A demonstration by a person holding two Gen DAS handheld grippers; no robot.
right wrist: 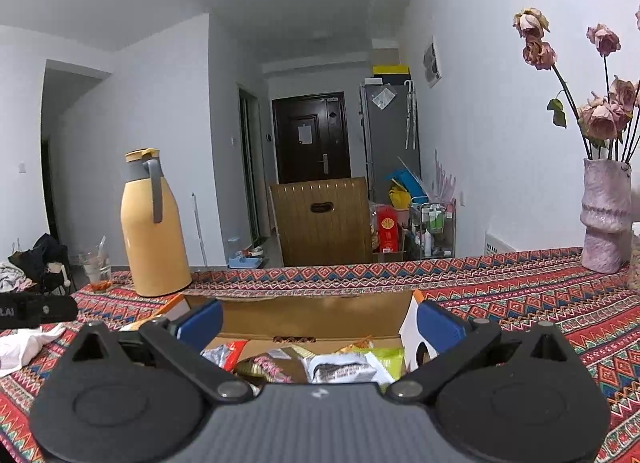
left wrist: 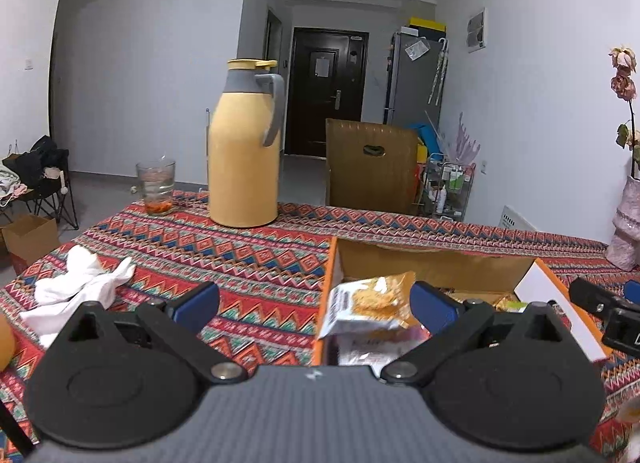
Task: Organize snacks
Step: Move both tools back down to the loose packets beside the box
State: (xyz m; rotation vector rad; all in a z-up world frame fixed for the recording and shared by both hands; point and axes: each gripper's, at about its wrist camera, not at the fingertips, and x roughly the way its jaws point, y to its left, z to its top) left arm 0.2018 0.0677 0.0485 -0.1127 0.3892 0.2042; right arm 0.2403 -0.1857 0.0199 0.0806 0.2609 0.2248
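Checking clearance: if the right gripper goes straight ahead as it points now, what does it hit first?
Probably the far wall of the cardboard box: the open right gripper points at it above the snack packets. Depth is unclear.

Ahead of the left gripper (left wrist: 316, 303), the cardboard box (left wrist: 432, 263) sits on the table (left wrist: 256, 259), to the front right, with snack packets (left wrist: 368, 305) inside. The thermos (left wrist: 244, 151) stands farther ahead, the glass (left wrist: 156, 187) to its left. A cloth (left wrist: 80, 283) lies front left. The right gripper (right wrist: 318, 323) faces straight into the box, its fingers spread over the packets; the vase (right wrist: 606, 219) stands far right, and a chair (right wrist: 322, 219) behind the table.
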